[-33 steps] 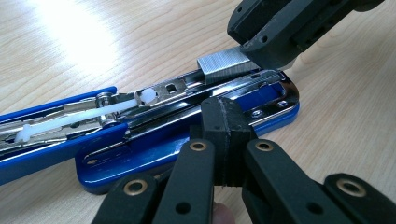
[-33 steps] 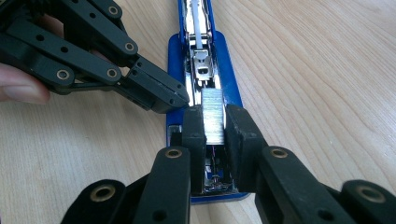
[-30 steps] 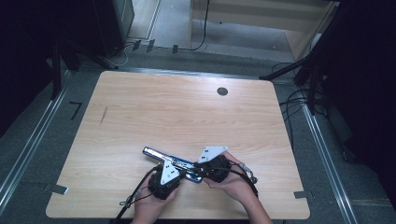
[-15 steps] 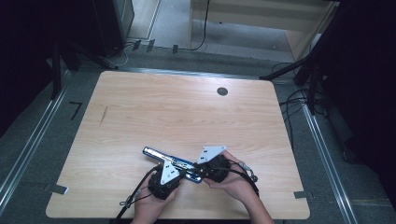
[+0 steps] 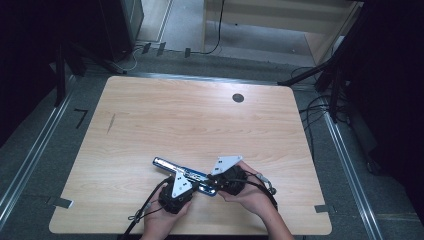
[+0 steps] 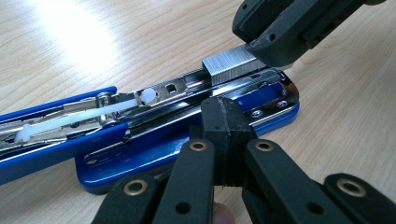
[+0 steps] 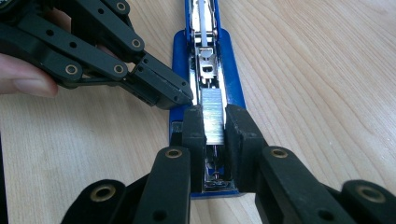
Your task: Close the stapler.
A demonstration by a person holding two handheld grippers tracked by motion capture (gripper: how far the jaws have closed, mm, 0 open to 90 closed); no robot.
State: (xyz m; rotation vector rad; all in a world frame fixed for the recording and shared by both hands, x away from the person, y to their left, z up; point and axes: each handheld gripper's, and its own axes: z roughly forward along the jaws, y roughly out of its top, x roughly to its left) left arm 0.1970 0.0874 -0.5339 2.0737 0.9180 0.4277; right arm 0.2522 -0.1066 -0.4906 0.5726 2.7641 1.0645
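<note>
Left gripper (image 6: 223, 140): fingers fully closed on nothing, tips pressed against the near side of the blue stapler (image 6: 140, 154), bracing it on the bench (image 5: 200, 115). Stapler opened flat near the bench's front edge, long axis running up-left to down-right in the high view. Staple strip (image 7: 213, 122) sitting lengthwise over the open magazine channel, not yet seated. Right gripper (image 7: 214, 140): fingers narrowed onto that strip, pinching its sides; nearer hand for lowering it straight down.

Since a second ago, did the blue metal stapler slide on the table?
No. The blue metal stapler lies just as far from the round dark table hole.
</note>
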